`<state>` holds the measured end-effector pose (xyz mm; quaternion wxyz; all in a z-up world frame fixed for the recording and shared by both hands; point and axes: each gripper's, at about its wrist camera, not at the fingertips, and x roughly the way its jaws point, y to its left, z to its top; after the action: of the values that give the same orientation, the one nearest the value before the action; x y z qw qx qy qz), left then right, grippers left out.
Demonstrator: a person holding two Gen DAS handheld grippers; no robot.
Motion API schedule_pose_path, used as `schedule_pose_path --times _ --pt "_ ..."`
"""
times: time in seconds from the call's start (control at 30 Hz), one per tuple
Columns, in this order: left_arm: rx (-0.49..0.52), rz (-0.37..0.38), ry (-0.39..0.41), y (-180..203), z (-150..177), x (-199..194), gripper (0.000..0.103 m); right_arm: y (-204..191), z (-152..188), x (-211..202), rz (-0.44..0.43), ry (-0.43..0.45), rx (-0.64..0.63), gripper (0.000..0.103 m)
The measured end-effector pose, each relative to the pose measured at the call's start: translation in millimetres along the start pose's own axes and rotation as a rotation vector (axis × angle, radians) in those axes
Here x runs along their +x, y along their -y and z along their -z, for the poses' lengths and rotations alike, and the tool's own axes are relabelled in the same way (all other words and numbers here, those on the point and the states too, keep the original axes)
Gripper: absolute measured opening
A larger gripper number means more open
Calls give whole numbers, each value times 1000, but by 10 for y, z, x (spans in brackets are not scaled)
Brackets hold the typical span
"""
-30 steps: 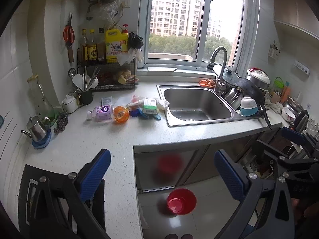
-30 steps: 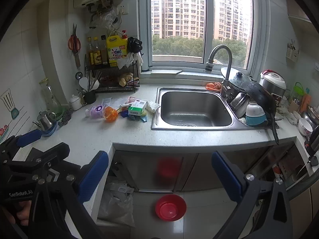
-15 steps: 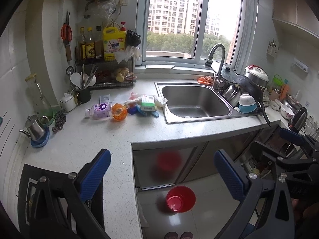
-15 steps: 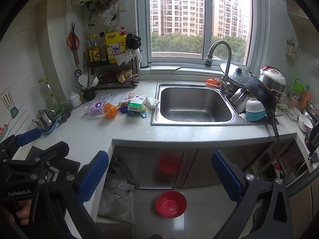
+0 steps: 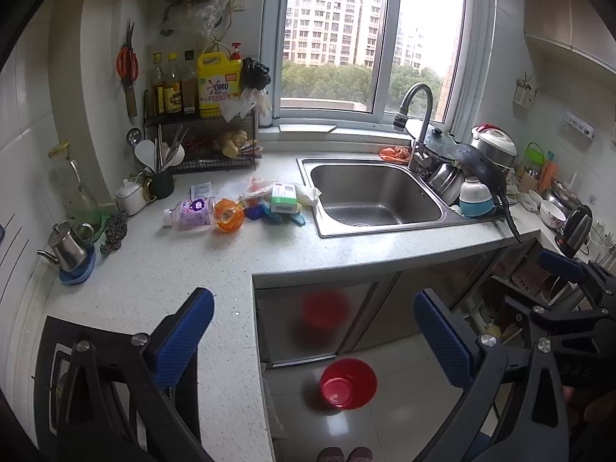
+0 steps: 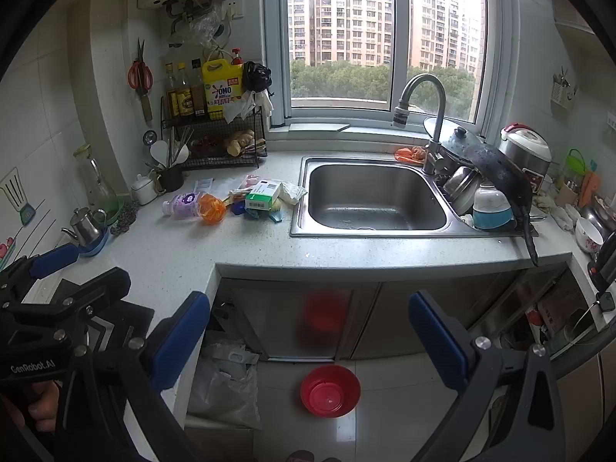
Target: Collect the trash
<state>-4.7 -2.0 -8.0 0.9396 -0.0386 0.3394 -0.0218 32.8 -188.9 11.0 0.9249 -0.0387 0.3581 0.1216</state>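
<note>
A pile of trash lies on the counter left of the sink: a purple-labelled plastic bottle (image 5: 188,211) (image 6: 181,203), an orange plastic ball-shaped piece (image 5: 229,214) (image 6: 211,204), a green and white carton (image 5: 284,197) (image 6: 262,194), blue scraps and crumpled white paper. A red bowl (image 5: 348,383) (image 6: 330,390) stands on the floor below the cabinet. My left gripper (image 5: 313,340) is open and empty, well back from the counter. My right gripper (image 6: 308,340) is open and empty too, over the floor. Each gripper shows at the edge of the other's view.
A steel sink (image 5: 375,198) (image 6: 375,198) with a tap is at the middle. Dishes, a pan and a rice cooker (image 6: 525,150) crowd its right. A wire rack (image 5: 215,142) with bottles stands at the back left. A teapot (image 5: 69,250) sits on the left counter. A plastic bag (image 6: 227,385) lies beside the cabinet.
Both grippers have drawn back and tilted slightly, so the counter and trash sit a little lower and smaller in view. Both stay open. Nothing on the counter has moved.
</note>
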Motion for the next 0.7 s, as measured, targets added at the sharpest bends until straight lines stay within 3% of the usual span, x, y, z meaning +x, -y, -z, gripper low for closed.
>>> schedule_pose_path --times 0.7 --pt "17 0 0 105 27 -39 103 44 73 -56 0 3 -4 103"
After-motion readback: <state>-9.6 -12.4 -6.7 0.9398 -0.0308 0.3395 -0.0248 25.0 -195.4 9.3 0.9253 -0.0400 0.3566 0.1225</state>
